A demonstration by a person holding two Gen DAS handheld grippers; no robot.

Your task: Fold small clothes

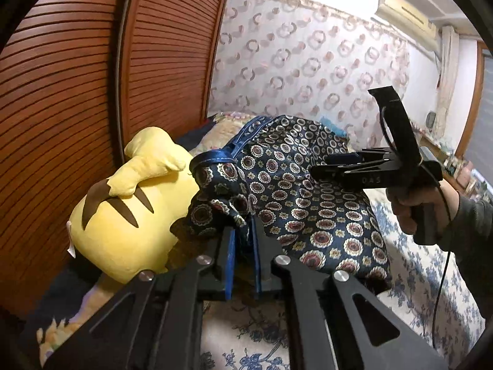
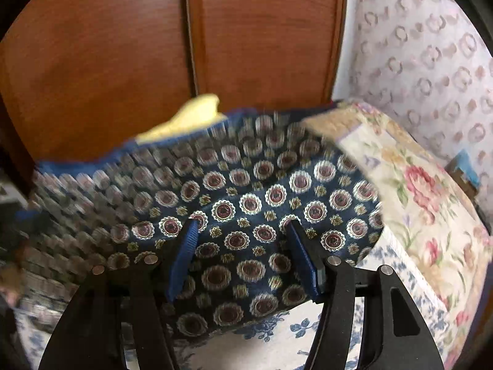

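Navy patterned garment (image 1: 295,185) lies on the bed (image 2: 425,215), its bunched corner clenched in my left gripper (image 1: 243,231). My right gripper (image 2: 243,246) hangs released just above its flat middle, nearer the free edge.

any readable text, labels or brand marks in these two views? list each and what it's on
"OAS": pale letters on the black body of the right gripper, seen in the left wrist view; the first letter is uncertain.
White tag on the yellow plush toy: too small to tell whether it carries print.
Patterned garment, air conditioner, bedsheet: no text visible.
Right wrist view: motion-blurred, nothing readable.
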